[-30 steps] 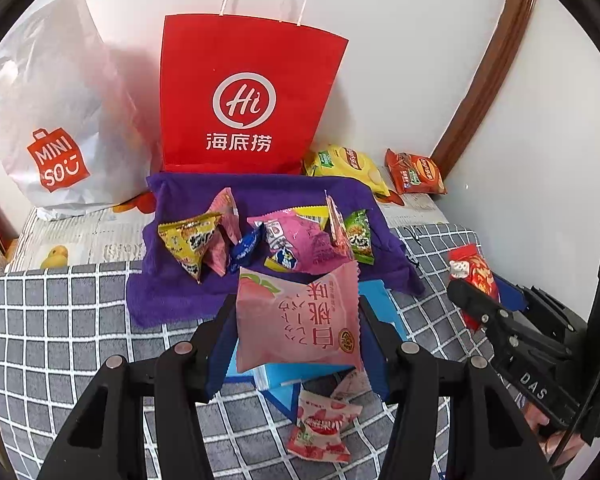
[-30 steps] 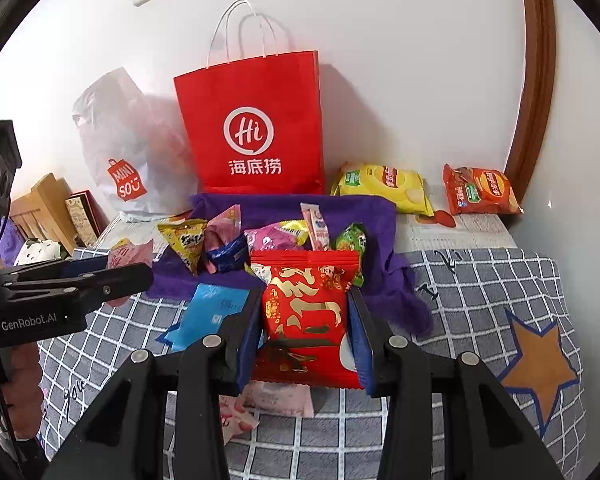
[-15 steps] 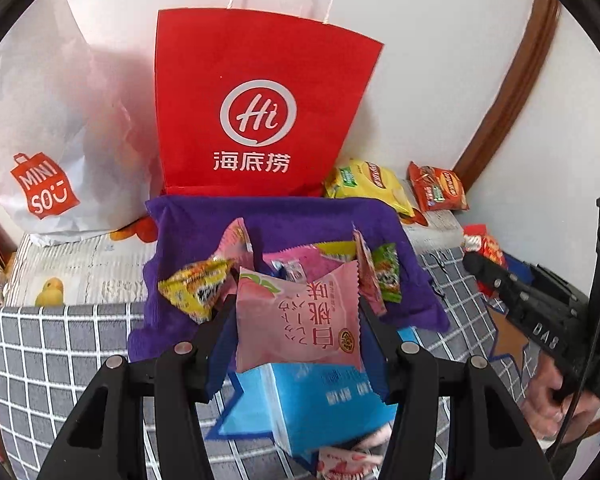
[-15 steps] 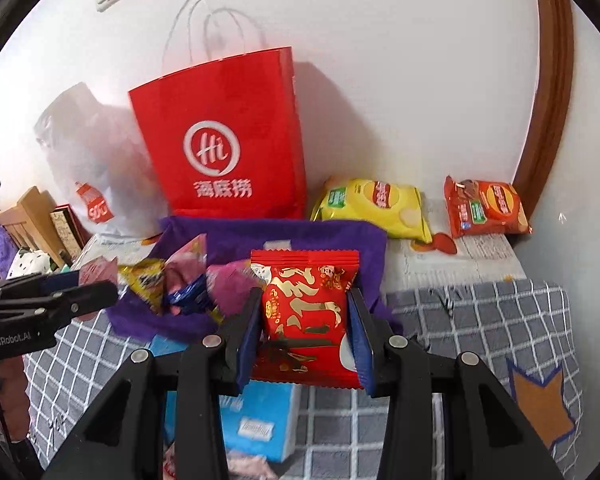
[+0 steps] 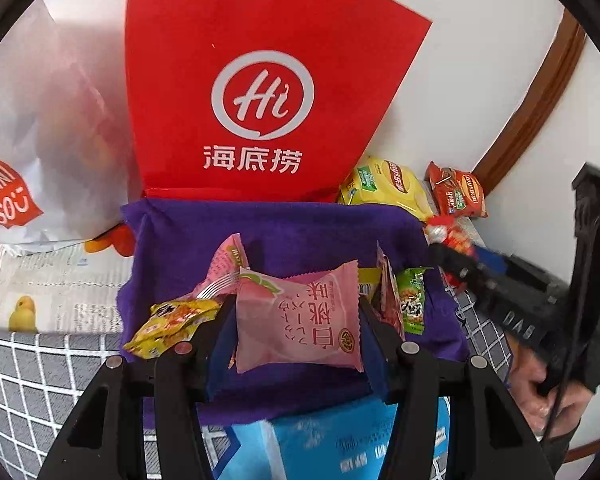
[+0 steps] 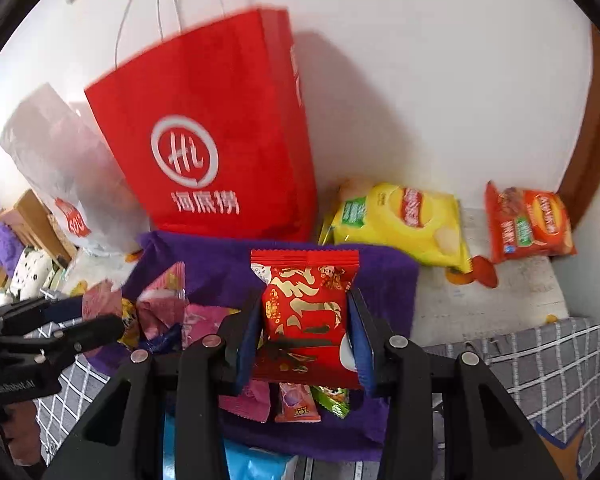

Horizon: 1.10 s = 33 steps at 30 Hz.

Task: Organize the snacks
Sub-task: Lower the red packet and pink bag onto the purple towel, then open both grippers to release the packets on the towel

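My left gripper [image 5: 296, 320] is shut on a pink peach snack packet [image 5: 300, 316] and holds it above the purple cloth [image 5: 284, 228]. My right gripper [image 6: 304, 320] is shut on a red and gold snack packet [image 6: 306, 312], also above the purple cloth [image 6: 380, 280]. Several small packets lie on the cloth: a yellow one [image 5: 172, 320], a green one [image 5: 412, 304], pink ones [image 6: 160, 304]. The right gripper shows in the left wrist view [image 5: 452, 252]; the left gripper shows in the right wrist view [image 6: 100, 316].
A red paper bag [image 5: 260, 92] stands behind the cloth against the wall, with a white plastic bag [image 5: 40, 128] to its left. A yellow chip bag [image 6: 400, 220] and a red chip bag [image 6: 528, 224] lie at the back right. A blue pack [image 5: 348, 444] lies below.
Both grippers have moved forward with their packets, from over the checked tablecloth to over the purple cloth, closer to the red bag. Both stay shut.
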Each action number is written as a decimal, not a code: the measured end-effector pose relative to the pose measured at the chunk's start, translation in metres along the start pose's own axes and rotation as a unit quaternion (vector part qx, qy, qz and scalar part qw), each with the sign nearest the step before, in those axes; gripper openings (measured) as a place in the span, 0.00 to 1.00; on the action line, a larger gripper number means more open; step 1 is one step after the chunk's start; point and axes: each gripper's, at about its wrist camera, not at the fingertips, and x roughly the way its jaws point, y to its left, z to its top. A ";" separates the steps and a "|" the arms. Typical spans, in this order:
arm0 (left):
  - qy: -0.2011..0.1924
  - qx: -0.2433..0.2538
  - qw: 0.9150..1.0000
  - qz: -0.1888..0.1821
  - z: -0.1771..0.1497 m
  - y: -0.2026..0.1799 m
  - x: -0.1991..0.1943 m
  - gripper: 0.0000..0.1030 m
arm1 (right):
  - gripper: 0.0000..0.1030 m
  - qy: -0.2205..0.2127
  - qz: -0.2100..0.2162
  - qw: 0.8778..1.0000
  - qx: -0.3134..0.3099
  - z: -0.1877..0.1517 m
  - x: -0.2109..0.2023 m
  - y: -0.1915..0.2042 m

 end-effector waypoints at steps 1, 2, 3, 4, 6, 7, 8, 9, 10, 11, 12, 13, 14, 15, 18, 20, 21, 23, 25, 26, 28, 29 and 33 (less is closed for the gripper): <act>0.002 0.001 1.000 0.000 0.001 -0.001 0.004 0.52 | 0.40 0.009 0.006 1.000 0.000 -0.003 0.007 -0.002; 0.005 0.002 1.000 0.001 0.002 -0.001 0.008 0.52 | 0.40 0.014 0.008 1.000 -0.001 -0.006 0.012 -0.003; 0.006 0.002 1.000 0.000 0.002 -0.001 0.011 0.52 | 0.40 0.018 0.006 1.000 -0.003 -0.008 0.016 -0.003; 0.006 0.002 1.000 0.001 0.003 -0.001 0.014 0.52 | 0.40 0.028 0.001 1.000 -0.009 -0.009 0.022 -0.003; 0.007 -0.001 1.000 -0.001 0.003 -0.001 0.019 0.52 | 0.40 0.035 -0.002 0.999 -0.017 -0.011 0.028 -0.002; 0.009 -0.002 1.000 -0.003 0.003 0.000 0.022 0.52 | 0.40 0.036 0.001 0.999 -0.018 -0.012 0.029 -0.002; 0.011 -0.004 1.000 -0.004 0.003 0.001 0.025 0.52 | 0.40 0.039 0.005 0.999 -0.022 -0.013 0.031 -0.001; 0.014 -0.006 1.000 -0.003 0.003 0.002 0.028 0.52 | 0.40 0.041 0.006 0.999 -0.026 -0.013 0.031 0.000; 0.015 -0.008 1.000 -0.004 0.003 0.003 0.030 0.52 | 0.40 0.041 0.003 0.999 -0.032 -0.014 0.032 0.001; 0.017 -0.011 1.000 -0.006 0.003 0.005 0.032 0.52 | 0.40 0.041 0.001 0.998 -0.038 -0.015 0.032 0.003; 0.018 -0.013 1.000 -0.007 0.003 0.006 0.033 0.52 | 0.40 0.043 0.001 0.998 -0.040 -0.015 0.033 0.003; 0.020 -0.015 1.000 -0.007 0.003 0.007 0.036 0.53 | 0.40 0.046 0.003 0.998 -0.042 -0.016 0.033 0.004; 0.022 -0.017 1.000 -0.006 0.003 0.008 0.037 0.53 | 0.40 0.049 0.005 0.998 -0.048 -0.017 0.034 0.004; 0.022 -0.017 1.000 -0.007 0.003 0.009 0.038 0.53 | 0.40 0.051 0.005 0.997 -0.056 -0.018 0.034 0.005; 0.022 -0.018 1.000 -0.007 0.004 0.010 0.041 0.54 | 0.40 0.049 0.006 0.997 -0.064 -0.020 0.033 0.006; 0.023 -0.018 1.000 -0.009 0.003 0.010 0.042 0.54 | 0.41 0.051 0.012 0.997 -0.062 -0.020 0.034 0.007; 0.024 -0.019 0.999 -0.009 0.002 0.011 0.043 0.54 | 0.41 0.050 0.012 0.997 -0.065 -0.021 0.035 0.007; 0.024 -0.019 0.999 -0.012 0.003 0.011 0.044 0.54 | 0.44 0.050 0.012 0.996 -0.071 -0.021 0.034 0.010; 0.022 -0.019 1.000 -0.012 0.003 0.012 0.043 0.54 | 0.45 0.050 0.017 0.996 -0.068 -0.020 0.034 0.010; 0.020 -0.021 0.999 -0.015 0.003 0.013 0.043 0.54 | 0.45 0.050 0.017 0.996 -0.066 -0.020 0.034 0.010; 0.020 -0.023 0.999 -0.023 0.003 0.013 0.043 0.55 | 0.45 0.048 0.014 0.997 -0.065 -0.019 0.032 0.010; 0.020 -0.024 0.999 -0.026 0.003 0.013 0.043 0.56 | 0.45 0.045 0.012 0.997 -0.063 -0.018 0.030 0.009; 0.019 -0.027 0.999 -0.032 0.003 0.013 0.041 0.64 | 0.46 0.030 0.009 0.998 -0.045 -0.014 0.018 0.006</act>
